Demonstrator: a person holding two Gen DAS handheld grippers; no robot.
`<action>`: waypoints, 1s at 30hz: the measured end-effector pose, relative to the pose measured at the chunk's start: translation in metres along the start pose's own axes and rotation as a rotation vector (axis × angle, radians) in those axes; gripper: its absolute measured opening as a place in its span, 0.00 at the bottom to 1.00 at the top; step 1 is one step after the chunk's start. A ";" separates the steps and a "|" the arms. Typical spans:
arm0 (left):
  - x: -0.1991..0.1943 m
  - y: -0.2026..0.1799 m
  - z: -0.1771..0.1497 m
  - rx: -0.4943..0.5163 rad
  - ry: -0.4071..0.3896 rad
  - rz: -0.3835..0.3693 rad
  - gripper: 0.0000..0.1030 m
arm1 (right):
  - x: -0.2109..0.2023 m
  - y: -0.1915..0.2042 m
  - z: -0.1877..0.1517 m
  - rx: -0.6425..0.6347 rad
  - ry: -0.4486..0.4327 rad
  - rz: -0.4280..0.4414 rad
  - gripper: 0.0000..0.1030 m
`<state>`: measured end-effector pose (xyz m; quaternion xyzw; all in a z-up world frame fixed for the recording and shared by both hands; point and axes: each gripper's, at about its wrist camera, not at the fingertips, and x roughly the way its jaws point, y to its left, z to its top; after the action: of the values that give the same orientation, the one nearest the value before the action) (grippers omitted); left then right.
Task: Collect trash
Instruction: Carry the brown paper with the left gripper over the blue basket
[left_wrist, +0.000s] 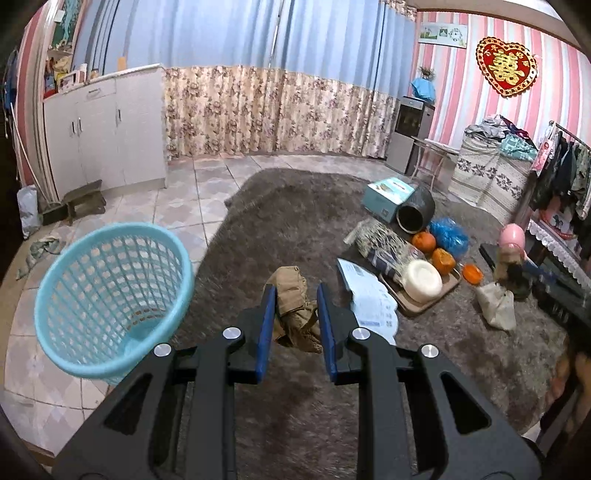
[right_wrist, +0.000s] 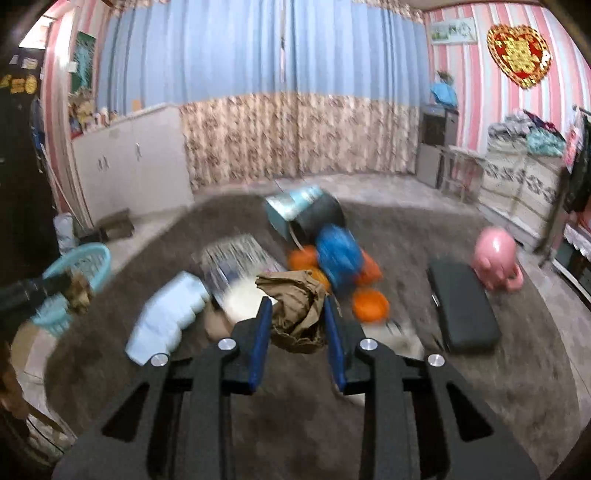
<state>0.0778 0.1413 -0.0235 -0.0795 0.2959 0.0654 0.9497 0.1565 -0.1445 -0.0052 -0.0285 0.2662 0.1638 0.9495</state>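
My left gripper (left_wrist: 295, 291) is shut on a crumpled brown paper wad (left_wrist: 293, 306) and holds it above the grey shag rug (left_wrist: 295, 206). A light blue plastic mesh basket (left_wrist: 110, 299) stands tilted just left of it, on the tiled floor. My right gripper (right_wrist: 298, 304) is shut on a second crumpled brown paper wad (right_wrist: 295, 310), held above the rug. In the right wrist view, the basket (right_wrist: 79, 273) is at far left, with the left gripper and its wad (right_wrist: 77, 290) in front of it.
On the rug lie a white leaflet (left_wrist: 369, 299), a tray (left_wrist: 417, 308) with a white bowl (left_wrist: 423, 280), oranges (left_wrist: 424, 242), a blue bag (left_wrist: 448, 232), a dark pot (left_wrist: 415, 210), a teal box (left_wrist: 386, 195), a black case (right_wrist: 461, 306) and a pink toy (right_wrist: 495, 258). White cabinets (left_wrist: 107, 125) stand left.
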 end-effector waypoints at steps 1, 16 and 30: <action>-0.001 0.004 0.004 0.003 -0.005 0.012 0.21 | 0.003 0.010 0.012 -0.006 -0.022 0.022 0.28; -0.010 0.109 0.054 -0.042 -0.036 0.222 0.21 | 0.071 0.178 0.111 -0.092 -0.068 0.351 0.28; 0.020 0.190 0.043 -0.130 0.044 0.332 0.22 | 0.154 0.262 0.063 -0.143 0.092 0.507 0.28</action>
<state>0.0848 0.3367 -0.0214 -0.0922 0.3208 0.2383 0.9121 0.2261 0.1576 -0.0216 -0.0354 0.2954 0.4135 0.8605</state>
